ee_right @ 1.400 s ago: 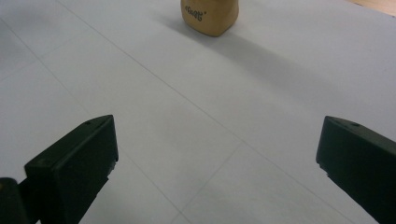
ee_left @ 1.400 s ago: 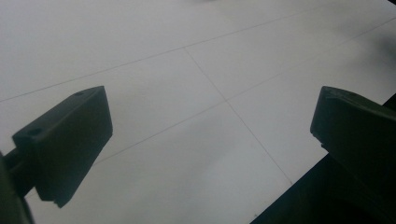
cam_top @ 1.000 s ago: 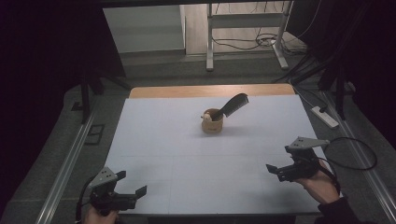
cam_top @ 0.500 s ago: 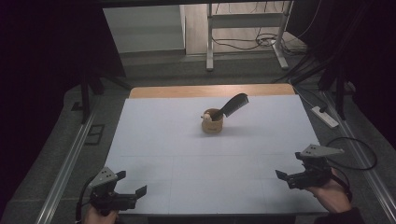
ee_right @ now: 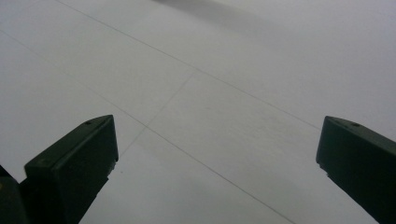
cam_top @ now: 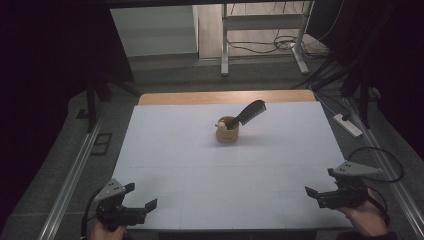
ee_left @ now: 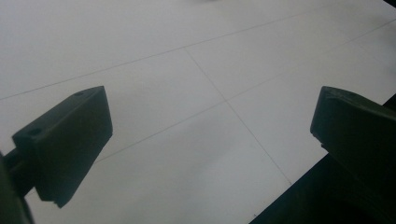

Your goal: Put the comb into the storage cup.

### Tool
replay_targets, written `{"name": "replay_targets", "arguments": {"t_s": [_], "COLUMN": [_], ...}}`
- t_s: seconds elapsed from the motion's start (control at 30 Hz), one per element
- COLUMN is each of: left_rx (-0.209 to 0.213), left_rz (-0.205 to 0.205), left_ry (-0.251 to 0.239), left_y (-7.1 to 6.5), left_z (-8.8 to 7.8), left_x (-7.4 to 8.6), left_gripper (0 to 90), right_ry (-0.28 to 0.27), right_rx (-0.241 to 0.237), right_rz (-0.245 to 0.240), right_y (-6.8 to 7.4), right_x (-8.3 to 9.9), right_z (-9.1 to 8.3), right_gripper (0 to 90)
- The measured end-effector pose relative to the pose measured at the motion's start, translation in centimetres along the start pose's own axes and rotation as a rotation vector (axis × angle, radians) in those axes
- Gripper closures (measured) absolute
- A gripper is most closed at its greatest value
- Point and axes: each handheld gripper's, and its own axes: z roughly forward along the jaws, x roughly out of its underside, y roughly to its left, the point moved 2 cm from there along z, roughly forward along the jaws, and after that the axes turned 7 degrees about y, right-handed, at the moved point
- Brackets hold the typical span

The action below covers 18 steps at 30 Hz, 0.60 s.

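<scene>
1. The work is sitting at its resting point: a small wooden cup (cam_top: 227, 131) is standing near the middle of the white table (cam_top: 165, 150), slightly toward 12 o'clock, with a black comb (cam_top: 248, 113) leaning out of it toward 1 o'clock and a small pale thing, too small to name, peeking over its rim at 9 o'clock.
2. The left gripper (cam_top: 134, 201) is hovering at the table's 7 o'clock corner, its jaws spread wide and holding nothing; the left gripper view is showing bare white table (ee_left: 196, 116) between the two black jaws.
3. The right gripper (cam_top: 320, 187) is hovering at the 5 o'clock corner, jaws likewise spread wide and empty, with only plain white surface between them in the right gripper view.
4. Both grippers are sitting well apart from the cup, so I am judging that nothing is being reached for yet, or that the handling of the comb and cup is already finished; the pictures are not settling which.
5. If a reach is coming, it is calling for a long forward travel toward 12 o'clock, then a pinch on the comb's raised end, approaching from 3 o'clock so the cup is not getting knocked over.
6. Open room is lying everywhere between grippers and cup.
7. The near edge at 6 o'clock is running just beneath both grippers, and the left gripper's right jaw is hanging over the dark drop beyond the table edge.
8. A wooden strip (cam_top: 225, 97) is marking the far edge at 12 o'clock.
</scene>
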Motion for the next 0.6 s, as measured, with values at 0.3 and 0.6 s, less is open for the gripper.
{"name": "replay_targets", "arguments": {"t_s": [0.3,0.6], "left_rx": [0.000,0.000], "left_rz": [0.004,0.006], "left_ry": [-0.001,-0.004], "left_y": [0.0,0.0], "left_z": [0.0,0.0], "left_x": [0.0,0.0], "left_gripper": [0.0,0.0], "right_ry": [0.008,0.028], "right_rx": [0.032,0.054], "right_rz": [0.028,0.042], "right_y": [-0.4,-0.5], "right_x": [1.2,2.3], "right_z": [-0.8,-1.2], "right_gripper": [0.0,0.0]}}
